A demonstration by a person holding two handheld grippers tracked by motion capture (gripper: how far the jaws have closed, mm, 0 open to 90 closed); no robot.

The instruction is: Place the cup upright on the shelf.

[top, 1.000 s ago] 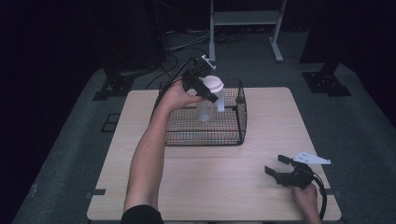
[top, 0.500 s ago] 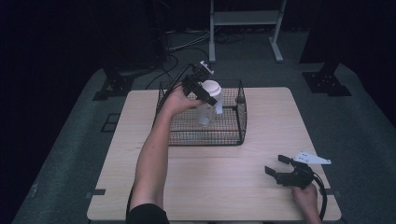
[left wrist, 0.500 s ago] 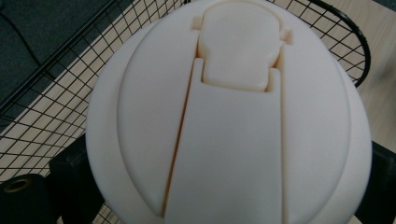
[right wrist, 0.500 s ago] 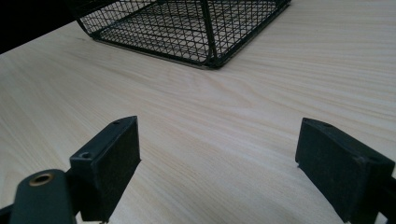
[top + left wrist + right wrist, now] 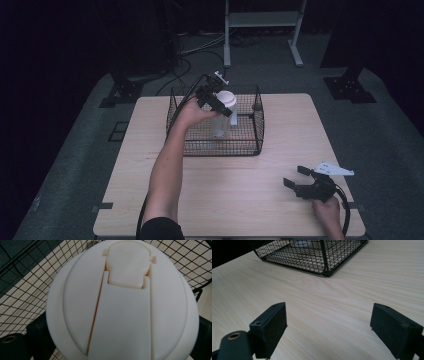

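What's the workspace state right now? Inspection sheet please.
Surface: wooden table, bare light wood.
Job's things: clear bottle with white flip-top lid, upright inside black wire basket.
Clutter: nothing seen.
Grippers: left hand-held gripper clamped around the bottle just below the lid; right hand-held gripper open, low over the table's near right corner, holding nothing.
Cables: black cable trailing from right gripper; cables on floor behind table.
Surroundings: dark room, grey floor, white stand legs.

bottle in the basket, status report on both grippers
Left gripper shut on white-capped bottle, upright inside wire basket. Right gripper open, idle over bare table. Nothing in the way.
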